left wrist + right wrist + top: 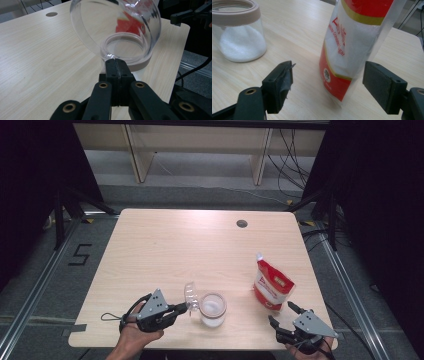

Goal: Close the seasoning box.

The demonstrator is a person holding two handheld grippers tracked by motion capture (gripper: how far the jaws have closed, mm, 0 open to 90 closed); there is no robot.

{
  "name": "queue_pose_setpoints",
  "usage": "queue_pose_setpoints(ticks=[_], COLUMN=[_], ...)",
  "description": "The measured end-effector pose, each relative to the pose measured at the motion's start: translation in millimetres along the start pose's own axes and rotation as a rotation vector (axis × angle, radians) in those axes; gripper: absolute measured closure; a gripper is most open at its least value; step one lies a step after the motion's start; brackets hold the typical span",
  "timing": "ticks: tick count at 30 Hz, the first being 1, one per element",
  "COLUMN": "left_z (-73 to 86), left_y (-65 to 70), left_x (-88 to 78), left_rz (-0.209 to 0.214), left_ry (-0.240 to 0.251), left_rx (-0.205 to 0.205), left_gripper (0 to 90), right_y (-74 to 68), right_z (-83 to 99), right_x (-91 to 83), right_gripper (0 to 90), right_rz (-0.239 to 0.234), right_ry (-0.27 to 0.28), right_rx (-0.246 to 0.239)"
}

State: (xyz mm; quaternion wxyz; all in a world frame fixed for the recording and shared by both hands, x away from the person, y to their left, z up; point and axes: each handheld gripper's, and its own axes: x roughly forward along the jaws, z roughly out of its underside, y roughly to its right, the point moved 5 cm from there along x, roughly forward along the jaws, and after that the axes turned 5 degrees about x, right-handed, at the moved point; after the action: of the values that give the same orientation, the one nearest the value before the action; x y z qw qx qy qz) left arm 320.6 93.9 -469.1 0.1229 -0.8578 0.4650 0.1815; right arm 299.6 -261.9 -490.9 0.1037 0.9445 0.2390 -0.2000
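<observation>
Left gripper [184, 309] at near-left of table [165, 250], jaws pressed fully together on rim of clear lid [190, 295]. Lid held tilted on edge, just above and left of jar [213, 309], apart from jar mouth. In left gripper view: jaws meeting with no gap, pinching bottom edge of lid [117, 30]; jar's beige collar [135, 52] visible through and behind lid; red pouch seen thru the clear plastic.

Jar upright near front edge of table, approx centre-right of left gripper, mouth uncovered, white granules [242, 45] inside, filling lower part. Beige collar around mouth.

Right gripper [283, 316] at near-right corner of table, jaws spread wide, nothing between pads, no contact w/ pouch. In right gripper view: pouch [352, 42] standing between and beyond the two black jaws, closer to right-hand jaw; loose scrap of pad material hanging off left-hand jaw tip.

Sugar pouch [271, 284] upright, red and white, right of jar, well apart from it, just beyond right gripper. Top corner cut or folded to a point, leaning slightly left.

Round grommet hole [242, 223] at far side of table. Floor marking "5" [80, 255] left of table.
</observation>
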Motion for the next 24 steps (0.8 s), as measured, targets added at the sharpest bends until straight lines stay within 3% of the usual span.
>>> queue_pose_setpoints(ticks=[5, 6, 9, 10, 11, 15, 18, 24], left_z=[-0.9, -1.4, -1.8, -2.1, -2.4, -2.2, -2.4, -3.2], left_y=[2.4, 1.7, 2.1, 3.6, 2.8, 2.6, 5.1, 4.2], left_x=[1.5, 1.7, 2.1, 2.8, 3.0, 4.5, 5.4, 5.4], left_rz=[0.000, 0.002, 0.002, 0.002, 0.004, 0.006, 0.006, 0.006], left_ry=[0.007, 0.001, 0.001, 0.002, 0.000, -0.003, -0.002, 0.004], left_rx=[-0.018, 0.006, 0.006, -0.010, 0.012, 0.023, -0.008, 0.005], left_gripper=[89.4, 89.4, 89.4, 89.4, 89.4, 89.3, 89.3, 88.9], right_y=[-1.8, -1.9, -2.0, -2.2, -3.7, -3.7, -3.7, -1.8], right_z=[0.7, 0.6, 0.6, 1.0, 1.7, 1.6, 1.6, 1.1], right_x=[-0.2, -0.1, -0.1, 0.3, -0.2, -0.1, -0.2, 0.2], right_gripper=[25.2, 25.1, 25.2, 25.2, 25.2, 25.1, 25.1, 25.2], right_rz=[-0.008, -0.008, -0.008, -0.009, -0.017, -0.017, -0.017, -0.008], right_ry=[-0.011, -0.011, -0.010, -0.014, -0.026, -0.025, -0.025, -0.014], right_rx=[0.015, 0.014, 0.014, 0.016, 0.033, 0.032, 0.032, 0.018])
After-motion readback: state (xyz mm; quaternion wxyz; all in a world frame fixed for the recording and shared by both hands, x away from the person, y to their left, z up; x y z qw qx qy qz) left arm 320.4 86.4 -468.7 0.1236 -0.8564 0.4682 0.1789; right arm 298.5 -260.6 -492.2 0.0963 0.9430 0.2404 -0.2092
